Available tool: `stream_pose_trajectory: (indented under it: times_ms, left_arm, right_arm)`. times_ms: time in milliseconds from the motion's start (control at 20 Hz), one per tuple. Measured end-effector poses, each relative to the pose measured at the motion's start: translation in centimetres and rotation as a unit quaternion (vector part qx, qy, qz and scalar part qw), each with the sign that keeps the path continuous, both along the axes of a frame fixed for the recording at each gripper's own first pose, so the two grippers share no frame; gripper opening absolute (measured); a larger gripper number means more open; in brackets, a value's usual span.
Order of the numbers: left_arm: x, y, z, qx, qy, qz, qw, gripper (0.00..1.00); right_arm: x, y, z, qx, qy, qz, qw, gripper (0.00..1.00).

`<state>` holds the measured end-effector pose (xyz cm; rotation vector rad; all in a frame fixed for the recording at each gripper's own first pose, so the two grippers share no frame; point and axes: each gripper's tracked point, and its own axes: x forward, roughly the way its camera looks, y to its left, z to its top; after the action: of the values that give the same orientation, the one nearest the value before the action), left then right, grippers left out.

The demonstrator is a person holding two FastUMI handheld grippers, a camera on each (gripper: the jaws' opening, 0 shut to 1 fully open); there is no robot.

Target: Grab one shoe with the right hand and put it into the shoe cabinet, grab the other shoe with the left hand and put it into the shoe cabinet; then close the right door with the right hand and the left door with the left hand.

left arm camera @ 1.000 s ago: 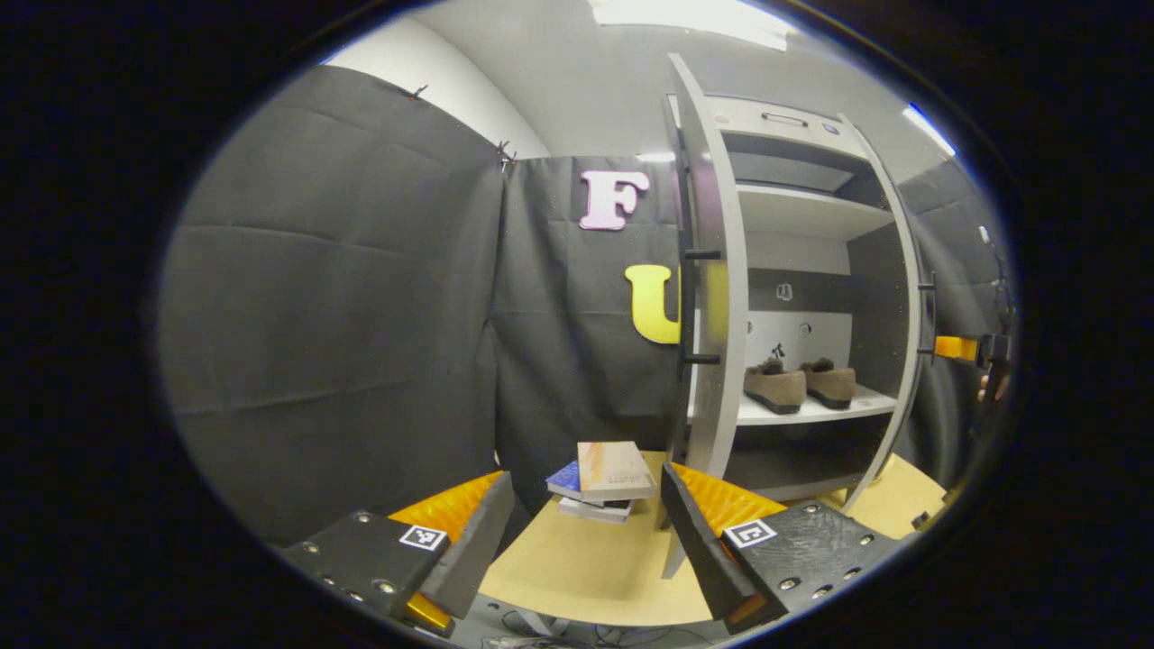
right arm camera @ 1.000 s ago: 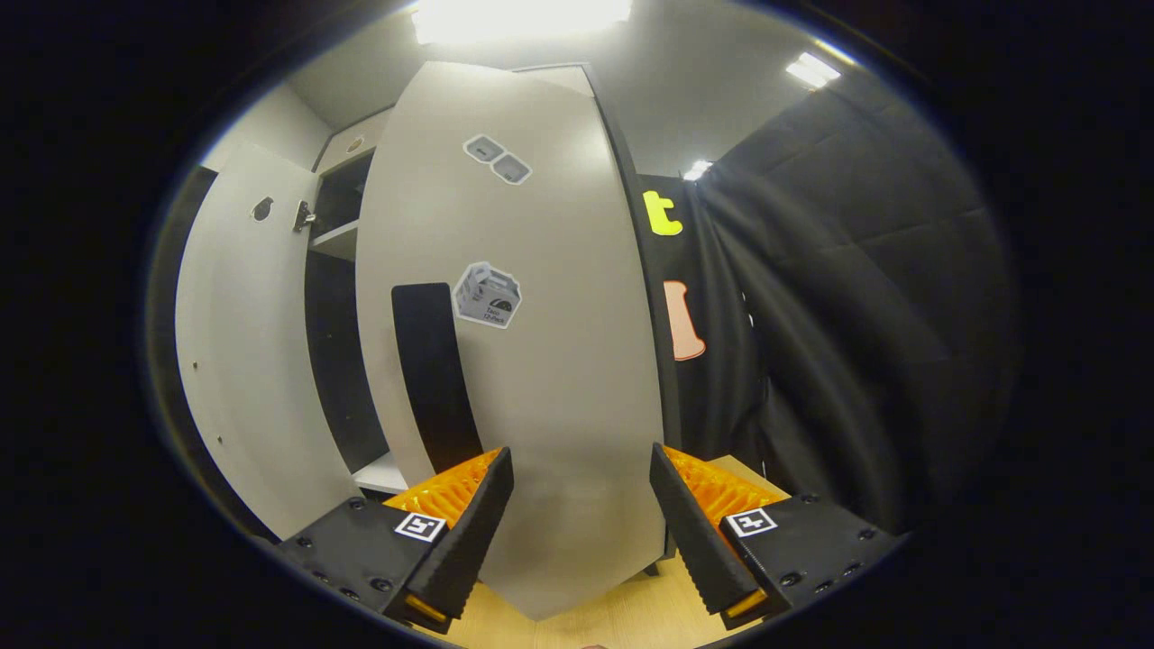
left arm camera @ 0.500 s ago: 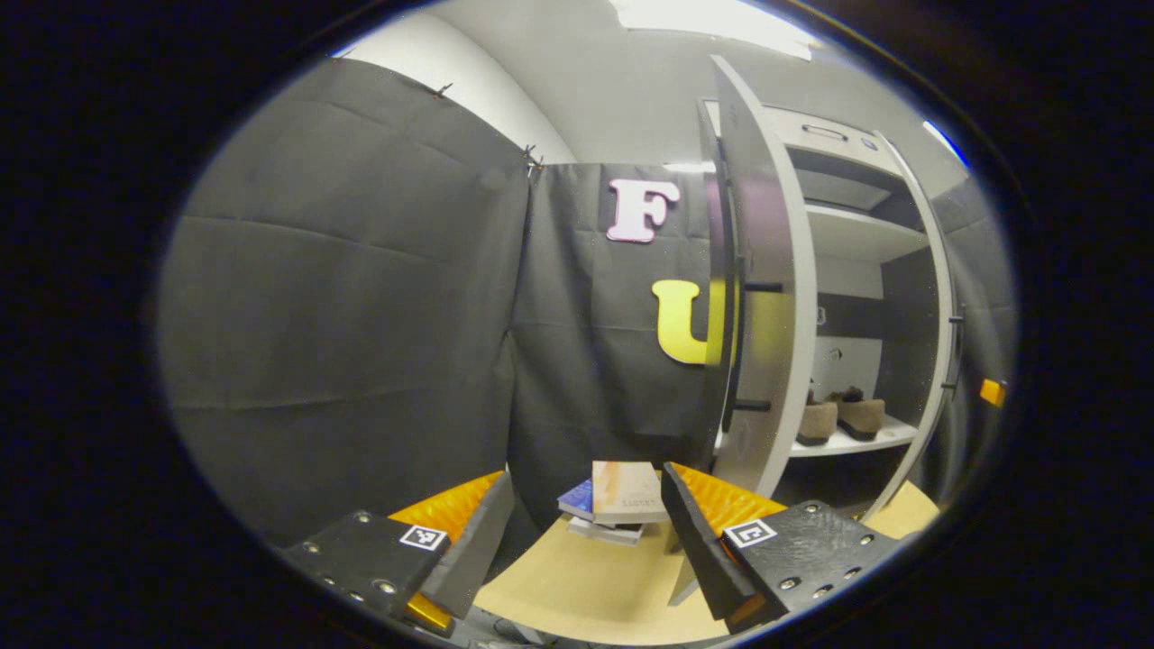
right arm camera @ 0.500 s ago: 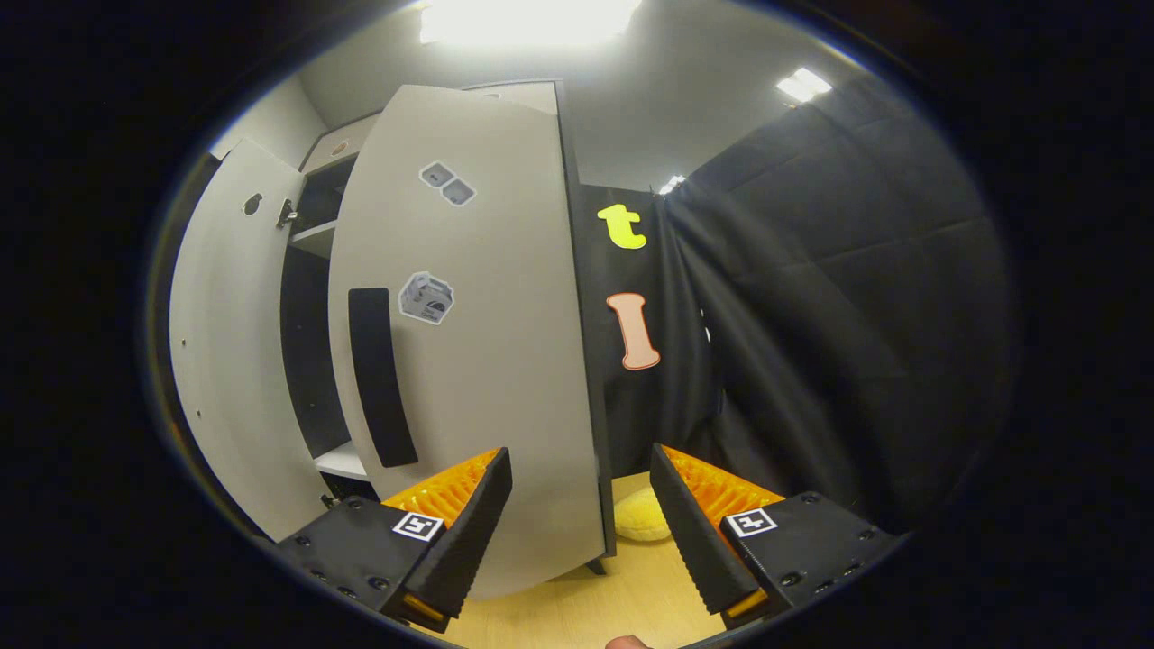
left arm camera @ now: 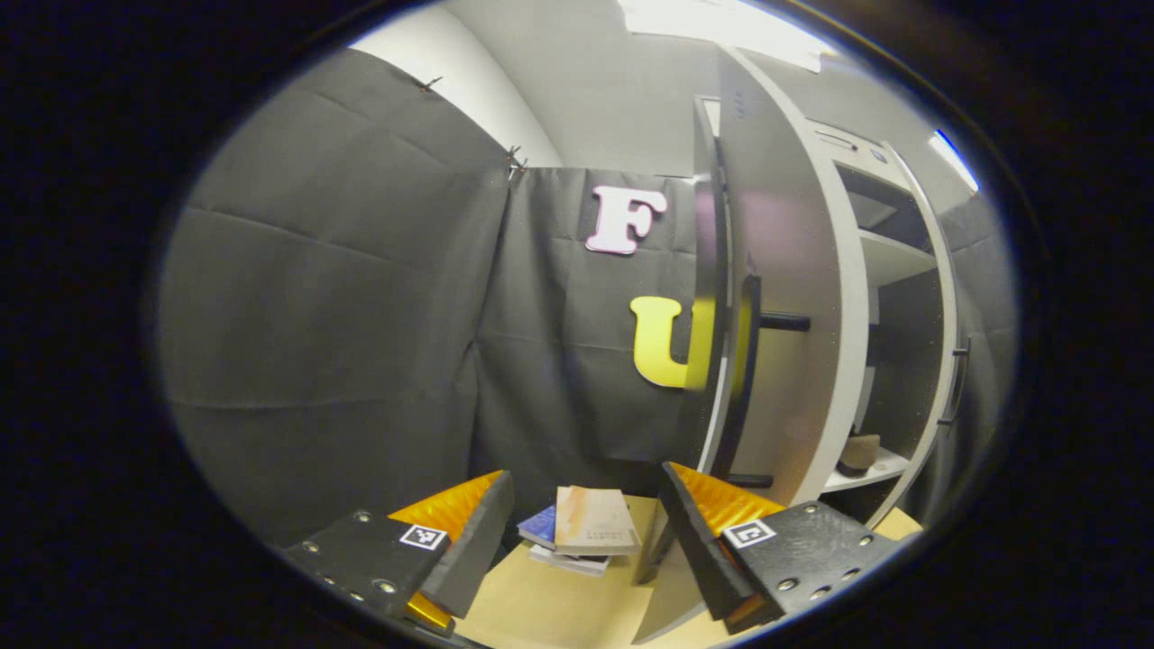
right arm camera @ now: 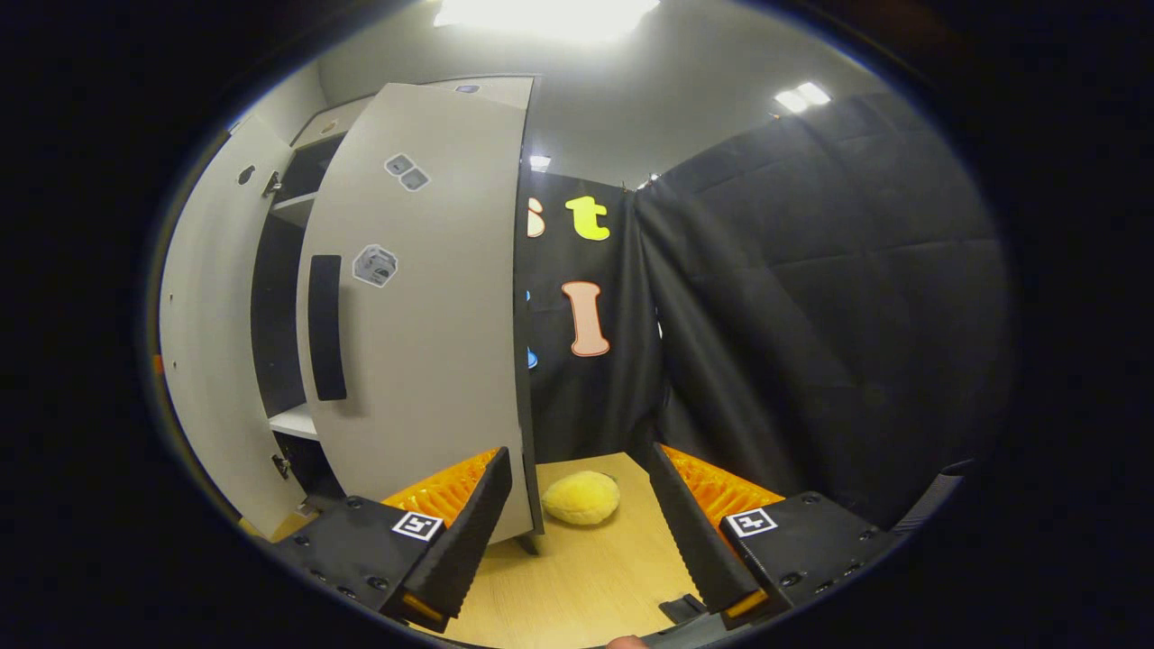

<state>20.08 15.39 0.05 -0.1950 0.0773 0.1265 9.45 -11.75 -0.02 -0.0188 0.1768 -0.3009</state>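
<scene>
The grey shoe cabinet (left arm camera: pixel 892 257) stands on a wooden table. Its left door (left arm camera: pixel 793 379) is partly swung in, with a black handle (left arm camera: pixel 748 361) on its outer face. One brown shoe (left arm camera: pixel 861 451) peeks out on the lower shelf behind that door. My left gripper (left arm camera: pixel 581 541) is open beside the door's lower edge, its right finger (left arm camera: pixel 694 541) close to the door; whether it touches I cannot tell. In the right gripper view, the right door (right arm camera: pixel 424 315) with its black handle (right arm camera: pixel 326 329) is partly swung in. My right gripper (right arm camera: pixel 577 532) is open, just right of that door's edge.
A small stack of books (left arm camera: pixel 586 527) lies on the table (left arm camera: pixel 541 604) left of the cabinet. A yellow plush ball (right arm camera: pixel 581 498) rests on the table (right arm camera: pixel 586 577) right of the cabinet. Black cloth walls close in on both sides.
Both doors have swung toward shut. The left door now hides most of the shelf, leaving one shoe in sight. The right door has moved away from my right gripper, uncovering the yellow ball.
</scene>
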Motion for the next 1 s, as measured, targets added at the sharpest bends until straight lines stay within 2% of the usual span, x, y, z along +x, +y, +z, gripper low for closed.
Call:
stream_pose_trajectory:
  times_ms: [50, 100, 150, 300, 600, 650, 750, 1000]
  left_arm:
    - [0.3, -0.1, 0.2, 0.018, -0.009, -0.002, 1.0, 0.88]
    - [-0.1, -0.5, 0.6, 0.029, -0.016, -0.006, 0.999, 0.99]
    - [-0.1, -0.7, 0.8, 0.036, -0.016, -0.011, 0.999, 0.99]
    - [-0.3, -2.7, 1.3, 0.053, -0.017, -0.031, 0.998, 0.92]
    - [-0.1, -7.9, 2.0, 0.037, -0.024, -0.082, 0.996, 0.93]
    - [0.1, -9.0, 2.1, 0.036, -0.026, -0.093, 0.995, 0.89]
    - [0.4, -11.6, 2.3, 0.034, -0.031, -0.114, 0.992, 0.93]
    - [2.4, -17.7, 2.8, 0.036, -0.039, -0.15, 0.987, 0.86]
  right_arm:
    - [-0.4, -0.3, 0.2, -0.002, -0.004, -0.003, 1.0, 0.98]
    - [-0.7, -0.6, 0.2, -0.006, -0.007, -0.004, 1.0, 0.98]
    - [-0.8, -0.8, 0.1, -0.01, -0.005, -0.002, 1.0, 0.98]
    - [-1.1, -1.3, -0.6, -0.022, 0.003, -0.002, 1.0, 0.98]
    - [-0.3, -0.2, -2.5, -0.006, 0.017, 0.024, 1.0, 0.98]
    - [-0.3, -0.2, -2.9, -0.011, 0.02, 0.026, 0.999, 0.98]
    - [-0.4, -0.2, -3.5, -0.018, 0.028, 0.03, 0.999, 0.98]
    - [-1.9, -1.3, -4.1, -0.03, 0.038, 0.03, 0.998, 0.98]
